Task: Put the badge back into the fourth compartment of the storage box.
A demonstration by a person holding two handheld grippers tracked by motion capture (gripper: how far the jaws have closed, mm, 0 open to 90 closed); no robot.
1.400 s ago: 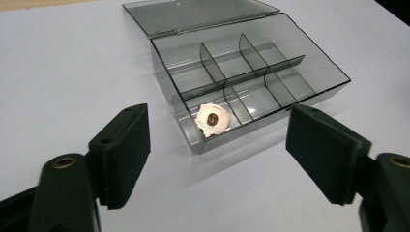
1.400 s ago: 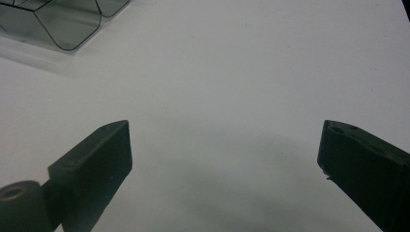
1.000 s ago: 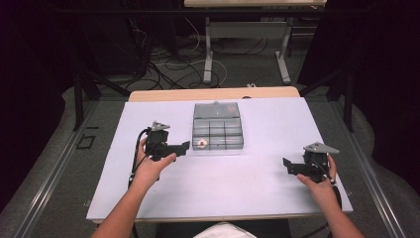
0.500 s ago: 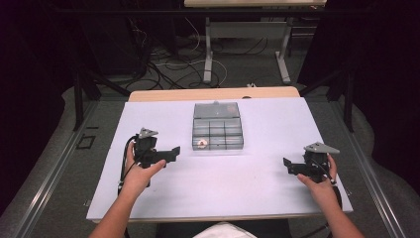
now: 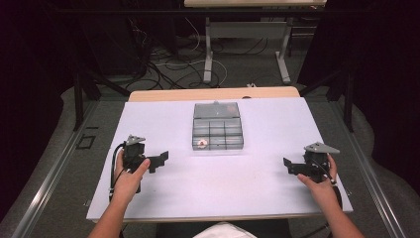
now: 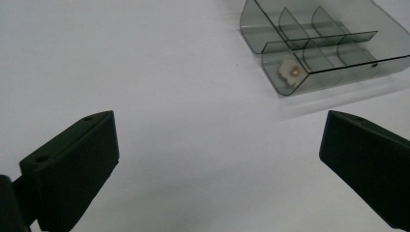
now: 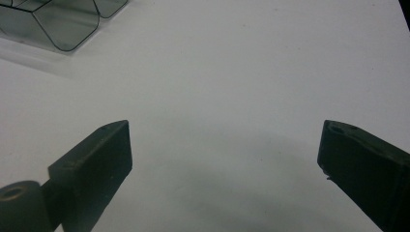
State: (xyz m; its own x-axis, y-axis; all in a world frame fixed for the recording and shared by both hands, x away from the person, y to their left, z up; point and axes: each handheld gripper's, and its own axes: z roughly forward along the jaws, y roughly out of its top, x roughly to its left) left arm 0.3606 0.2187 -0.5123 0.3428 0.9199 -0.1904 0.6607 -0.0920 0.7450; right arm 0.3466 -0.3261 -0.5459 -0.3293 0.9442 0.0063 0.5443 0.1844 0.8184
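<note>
A clear plastic compartment box [image 5: 218, 127] stands at the middle back of the white table [image 5: 247, 183], its lid tipped open behind it. One small pale piece with an orange spot [image 5: 201, 144] lies in its front left compartment, also seen as the small piece [image 6: 291, 71] inside the box [image 6: 333, 48] in the left gripper view. My left gripper [image 5: 159, 161] is held at the table's left, jaws wide apart and empty, pointing toward the box. My right gripper [image 5: 290, 166] rests at the right near the front edge, also open and empty. A corner of the box [image 7: 63, 21] shows far off in the right gripper view.
Bare white tabletop lies between both grippers and the box. A wooden strip [image 5: 213, 93] edges the table's far side. Beyond it are cables on the floor [image 5: 163, 64] and another desk's legs [image 5: 208, 49]. Dark curtains close both sides.
My left gripper has drawn back from beside the box toward the left and the front of the table. The right gripper has stayed where it was.
</note>
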